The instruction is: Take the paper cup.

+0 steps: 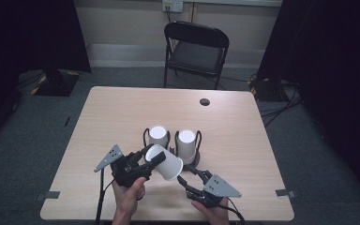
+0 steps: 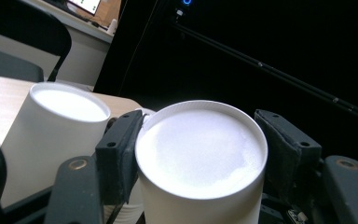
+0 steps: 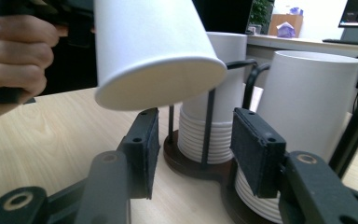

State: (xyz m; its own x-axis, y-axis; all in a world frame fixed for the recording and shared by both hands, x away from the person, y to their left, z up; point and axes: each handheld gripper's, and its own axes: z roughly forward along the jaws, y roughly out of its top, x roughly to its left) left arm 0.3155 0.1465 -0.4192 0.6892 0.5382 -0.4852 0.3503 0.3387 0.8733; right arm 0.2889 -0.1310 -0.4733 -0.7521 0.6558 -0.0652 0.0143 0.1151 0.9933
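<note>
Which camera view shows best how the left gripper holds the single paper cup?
The left gripper view: the left gripper has both pads against the paper cup near its closed base. The high view shows the cup tilted above the table; the right gripper view shows its rim from below.

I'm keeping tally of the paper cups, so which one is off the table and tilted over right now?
The single paper cup clamped in the left gripper, tipped sideways above the table. The other cups stand upright in two stacks in their wire holders.

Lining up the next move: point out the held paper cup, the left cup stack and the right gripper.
held paper cup (image 1: 167,164), high view, its side wall
left cup stack (image 1: 158,137), high view, top cup's base
right gripper (image 3: 193,151), right gripper view, gap between its fingers
</note>
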